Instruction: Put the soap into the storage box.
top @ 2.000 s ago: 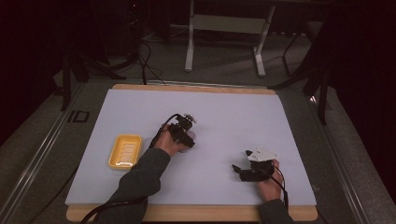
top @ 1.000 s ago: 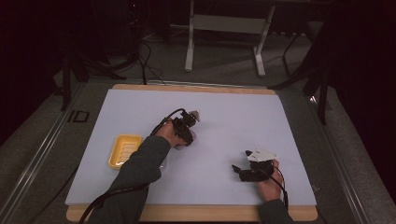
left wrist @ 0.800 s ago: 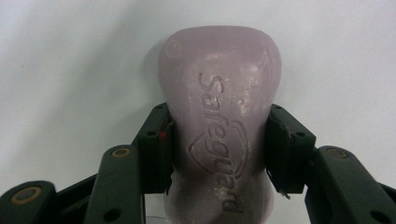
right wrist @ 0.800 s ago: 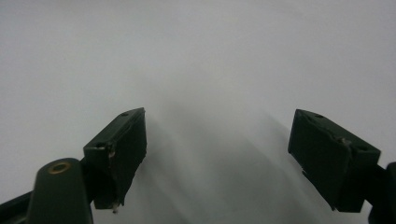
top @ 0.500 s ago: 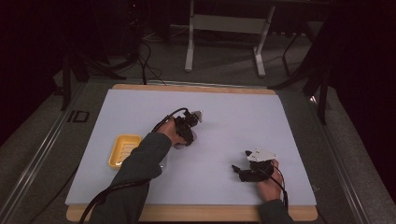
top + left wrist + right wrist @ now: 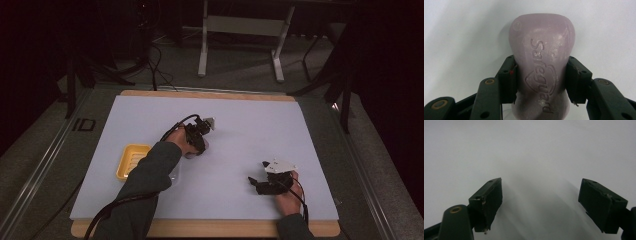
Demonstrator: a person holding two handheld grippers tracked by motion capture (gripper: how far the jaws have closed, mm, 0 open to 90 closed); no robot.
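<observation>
Two grippers are on my bench [image 6: 150, 107]. My left gripper [image 6: 540, 77] pinches a pale purple soap bar [image 6: 541, 50] by its sides, the stamped word Safeguard facing up; from the high view that gripper [image 6: 201, 131] sits near the middle of the white mat. One yellow tray [image 6: 131, 161] lies left of my sleeve; I cannot tell what it holds. My right gripper [image 6: 541, 202] is spread wide over bare mat, near the front right [image 6: 265, 184].
</observation>
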